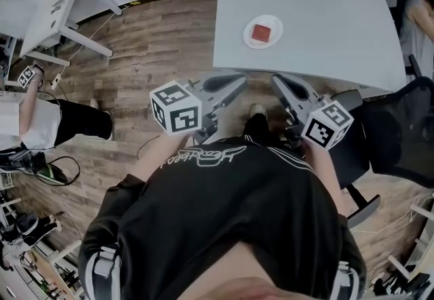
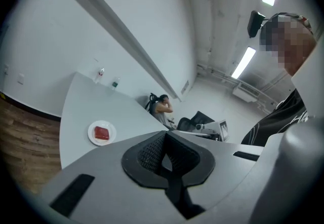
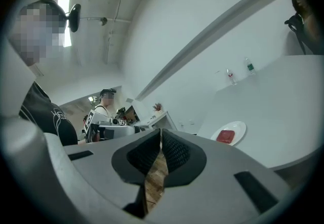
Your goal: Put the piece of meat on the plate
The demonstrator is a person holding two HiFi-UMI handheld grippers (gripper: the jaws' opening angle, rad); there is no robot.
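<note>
A broad pale grey table (image 1: pixel 319 13) stands on the wood-plank floor (image 1: pixel 156 47), and a smaller white table (image 1: pixel 57 13) stands well apart from it, off to the left on the same boards. On the grey top sits a white plate (image 1: pixel 274 23), near the edge closest to the person. Over at the far side, by the wall, a small bottle (image 2: pixel 102 73) stands upright with a second small bottle (image 2: pixel 115 84) near it, both well apart from the plate.
</note>
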